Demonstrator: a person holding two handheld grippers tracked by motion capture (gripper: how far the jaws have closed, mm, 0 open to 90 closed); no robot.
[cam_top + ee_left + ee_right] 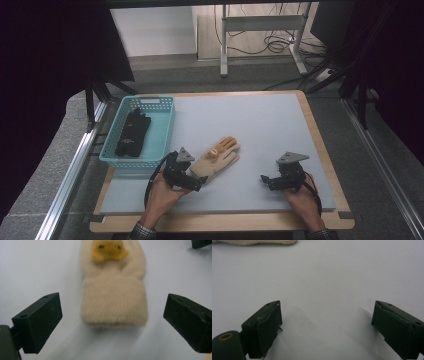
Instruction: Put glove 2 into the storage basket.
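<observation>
- The cream glove [216, 161] lies flat on the pale grey surface [260, 130], orange patch and fingertips pointing away from the person, cuff toward the left tool [192, 181].
- The left tool stands wide, jaws either side of the cuff (near it, whether touching I cannot tell), holding nothing.
- The right tool [263, 179] is also spread wide over bare surface, well apart from the glove, holding nothing.
- The left gripper view shows the ribbed cuff [114, 302] between its jaws, blurred; the right gripper view catches just a cream edge [254, 242] at the top.
- From the high view, a turquoise basket [161, 131] sits at the surface's left edge with a black glove [132, 133] inside.
</observation>
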